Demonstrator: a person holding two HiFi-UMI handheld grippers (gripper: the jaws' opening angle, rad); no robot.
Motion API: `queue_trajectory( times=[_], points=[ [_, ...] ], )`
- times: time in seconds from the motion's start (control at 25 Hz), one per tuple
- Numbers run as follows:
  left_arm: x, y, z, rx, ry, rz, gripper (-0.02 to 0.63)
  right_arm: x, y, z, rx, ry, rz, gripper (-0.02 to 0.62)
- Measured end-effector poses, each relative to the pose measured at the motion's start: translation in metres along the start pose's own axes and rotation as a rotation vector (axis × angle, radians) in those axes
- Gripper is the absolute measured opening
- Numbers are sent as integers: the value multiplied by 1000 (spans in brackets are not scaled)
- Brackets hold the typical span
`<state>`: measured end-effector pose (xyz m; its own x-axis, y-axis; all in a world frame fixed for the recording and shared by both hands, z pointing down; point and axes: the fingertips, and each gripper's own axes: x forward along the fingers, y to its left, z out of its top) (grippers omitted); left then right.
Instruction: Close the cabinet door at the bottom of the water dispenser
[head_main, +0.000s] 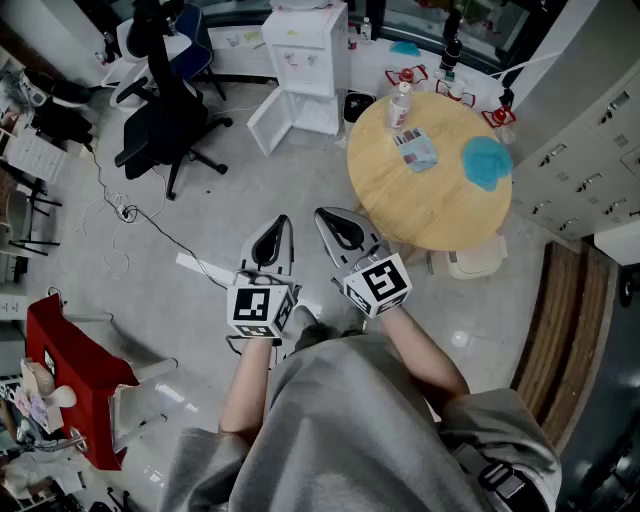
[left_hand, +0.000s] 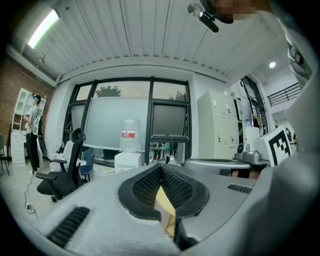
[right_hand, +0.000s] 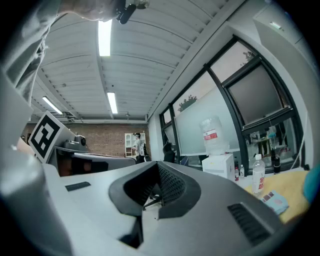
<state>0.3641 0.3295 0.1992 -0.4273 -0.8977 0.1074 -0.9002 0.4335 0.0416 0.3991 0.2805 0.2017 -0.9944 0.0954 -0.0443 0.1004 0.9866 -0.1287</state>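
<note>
The white water dispenser (head_main: 305, 45) stands at the far side of the room, a few steps away. Its white bottom cabinet door (head_main: 272, 118) hangs open, swung out to the left. In the left gripper view the dispenser (left_hand: 128, 159) carries a clear bottle, and it also appears in the right gripper view as the dispenser (right_hand: 218, 162). My left gripper (head_main: 284, 220) and right gripper (head_main: 321, 214) are held side by side in front of my body, pointing toward the dispenser. Both are shut with nothing between the jaws, as the left gripper (left_hand: 161, 168) and right gripper (right_hand: 158, 165) show close up.
A round wooden table (head_main: 420, 200) with a bottle (head_main: 400, 105) and a blue cloth (head_main: 487, 161) stands to the right of the dispenser. A black office chair (head_main: 165, 110) stands to the left, a cable (head_main: 150, 225) trails over the floor, and a red box (head_main: 70, 365) sits near left.
</note>
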Motion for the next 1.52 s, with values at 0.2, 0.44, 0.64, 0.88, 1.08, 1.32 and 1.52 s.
queue_trajectory(
  times=[0.2, 0.44, 0.64, 0.88, 1.08, 1.32, 1.52],
  points=[
    [-1, -1, 11, -2, -42, -6, 8, -3, 2, 17, -46, -40, 16, 9],
    [2, -7, 18, 12, -54, -6, 8, -8, -2, 27, -60, -61, 21, 9],
    [6, -18, 10, 12, -31, -1, 8, -18, -10, 24, -6, -81, 30, 11],
    [5, -15, 1, 23, -4, 9, 8, -13, -14, 16, 18, -70, 48, 11],
    [12, 9, -10, 5, 11, 15, 8, 6, -13, 6, 21, -51, 52, 11],
    [34, 54, -9, -15, -1, -6, 8, 48, -18, -1, 7, -33, 25, 11],
    [55, 98, -2, -27, -17, -37, 8, 93, -23, -2, -4, -25, -16, 11]
  ],
)
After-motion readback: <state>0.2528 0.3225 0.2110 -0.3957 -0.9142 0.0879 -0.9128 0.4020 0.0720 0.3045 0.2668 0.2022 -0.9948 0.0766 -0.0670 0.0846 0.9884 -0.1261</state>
